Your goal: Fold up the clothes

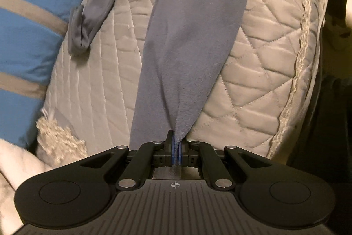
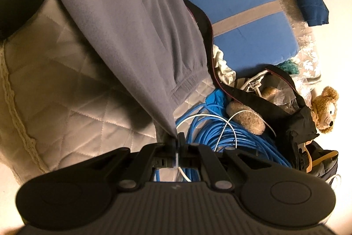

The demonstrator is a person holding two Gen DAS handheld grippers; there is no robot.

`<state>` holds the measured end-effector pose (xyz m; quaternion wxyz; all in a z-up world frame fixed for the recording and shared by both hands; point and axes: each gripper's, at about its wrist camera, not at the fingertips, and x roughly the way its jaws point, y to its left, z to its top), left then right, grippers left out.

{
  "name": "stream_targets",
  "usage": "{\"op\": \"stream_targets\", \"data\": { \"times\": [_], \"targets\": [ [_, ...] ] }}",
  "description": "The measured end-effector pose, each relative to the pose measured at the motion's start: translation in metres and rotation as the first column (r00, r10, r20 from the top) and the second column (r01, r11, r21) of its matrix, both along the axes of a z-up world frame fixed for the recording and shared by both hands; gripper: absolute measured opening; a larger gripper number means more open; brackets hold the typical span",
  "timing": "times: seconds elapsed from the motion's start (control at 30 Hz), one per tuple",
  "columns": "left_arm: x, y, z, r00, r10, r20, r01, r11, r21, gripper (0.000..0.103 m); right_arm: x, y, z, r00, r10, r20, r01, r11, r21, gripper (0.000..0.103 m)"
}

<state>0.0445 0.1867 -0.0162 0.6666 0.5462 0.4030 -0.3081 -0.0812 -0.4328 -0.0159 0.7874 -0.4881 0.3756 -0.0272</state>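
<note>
The left tool [image 1: 176,143] is pinched tight on a fold of the grey cloth [image 1: 193,41]. The cloth runs up and away from it in a long strip over the white quilt [image 1: 259,72] on the bed. Only this view shows a loose grey sleeve [image 1: 96,8] with its cuff lying flat on the quilt, toward the bed's left side. It also shows a fringe [image 1: 59,142] near the left edge.

The right tool [image 2: 177,140] is pinched tight on a point of the same cloth [image 2: 123,21], which spreads wide above it. A ribbed cuff [image 2: 187,83] of the cloth lies on the quilt [image 2: 72,89] near the tool. Only this view shows a pile at the bed's right side: blue cable [image 2: 220,136] in coils, a white wire [image 2: 228,122], a black bag [image 2: 286,107] and a teddy bear [image 2: 325,109].

Both views show the blue pillow [image 1: 33,36] with grey stripes.

The left tool points steeply down at the bed. The right tool points down less steeply, toward the cables.

The quilt has stitched diamond shapes and a rope trim [image 1: 303,41] along its edge. The light is warm and dim.
</note>
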Motion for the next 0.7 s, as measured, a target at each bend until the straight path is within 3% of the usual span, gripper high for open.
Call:
{"op": "stream_targets", "data": {
  "times": [0.13, 0.27, 0.3, 0.33, 0.4, 0.5, 0.57, 0.63, 0.7],
  "targets": [
    [0.012, 0.004, 0.012, 0.984, 0.084, -0.156, -0.098, 0.992, -0.081, 0.004, 0.001, 0.000, -0.005, 1.000, -0.007, -0.010, 0.007, 1.000, 0.001, 0.003],
    [0.026, 0.011, 0.031, 0.921, 0.173, -0.350, -0.245, 0.954, -0.174, 0.005, 0.002, 0.000, -0.009, 1.000, -0.010, -0.019, 0.010, 1.000, -0.004, 0.004],
    [0.027, 0.013, 0.035, 0.909, 0.180, -0.377, -0.265, 0.946, -0.189, 0.013, 0.002, 0.000, -0.010, 1.000, -0.009, -0.021, 0.009, 1.000, -0.005, 0.005],
    [0.029, 0.015, 0.040, 0.901, 0.186, -0.392, -0.281, 0.938, -0.201, 0.031, 0.002, 0.000, -0.011, 1.000, -0.009, -0.023, 0.009, 1.000, -0.007, 0.005],
    [0.031, 0.020, 0.049, 0.885, 0.197, -0.422, -0.313, 0.923, -0.226, 0.043, 0.002, 0.000, -0.011, 1.000, -0.010, -0.025, 0.010, 1.000, -0.009, 0.006],
    [0.042, 0.028, 0.068, 0.879, 0.203, -0.431, -0.357, 0.880, -0.313, 0.047, 0.001, 0.001, -0.012, 0.999, -0.012, -0.030, 0.012, 1.000, -0.010, 0.009],
    [0.054, 0.035, 0.080, 0.882, 0.222, -0.416, -0.391, 0.837, -0.382, 0.047, 0.001, 0.001, -0.013, 0.999, -0.016, -0.034, 0.015, 1.000, -0.011, 0.011],
    [0.067, 0.039, 0.082, 0.895, 0.304, -0.327, -0.424, 0.810, -0.405, 0.047, 0.001, 0.001, -0.014, 0.999, -0.020, -0.037, 0.020, 1.000, -0.011, 0.013],
    [0.078, 0.040, 0.075, 0.891, 0.381, -0.248, -0.453, 0.796, -0.402, 0.047, 0.002, 0.000, -0.015, 0.999, -0.022, -0.041, 0.021, 1.000, -0.014, 0.013]
  ]
}}
